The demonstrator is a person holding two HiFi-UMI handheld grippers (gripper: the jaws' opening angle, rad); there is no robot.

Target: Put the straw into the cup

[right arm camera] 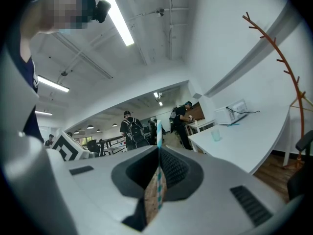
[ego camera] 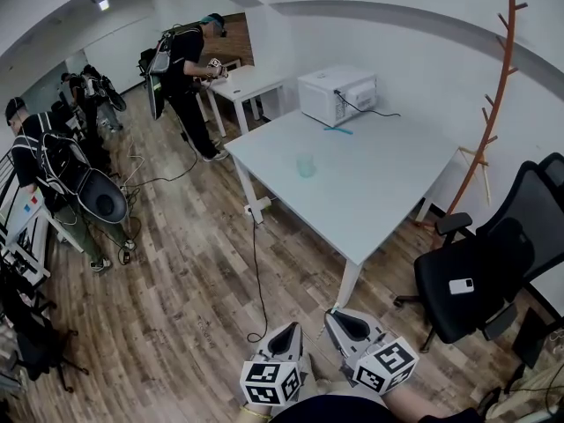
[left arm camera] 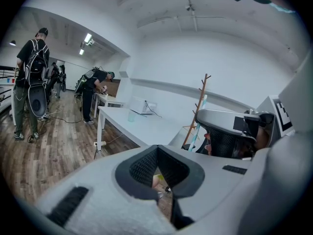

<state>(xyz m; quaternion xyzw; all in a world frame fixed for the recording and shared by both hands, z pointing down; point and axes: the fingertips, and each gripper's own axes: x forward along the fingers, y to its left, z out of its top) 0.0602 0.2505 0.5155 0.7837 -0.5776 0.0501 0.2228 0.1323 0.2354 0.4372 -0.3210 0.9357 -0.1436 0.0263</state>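
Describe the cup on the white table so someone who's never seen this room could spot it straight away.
Find the big white table with the white microwave at its far end. The cup stands alone, nearer than the microwave, toward the table's left edge. It is a pale, see-through greenish upright tumbler, while its only small neighbour, a thin blue stick, lies flat by the microwave.

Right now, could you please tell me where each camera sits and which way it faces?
Head view: on the person's head, looking steeply down at the table with cup and microwave; left gripper and right gripper show at the bottom.
Left gripper view: rides the left gripper, faces the table across the floor; own shut jaws, plus the right gripper's side.
Right gripper view: rides the right gripper, faces the table; own jaws shut on the straw.
Shared: all three see table, cup, microwave.
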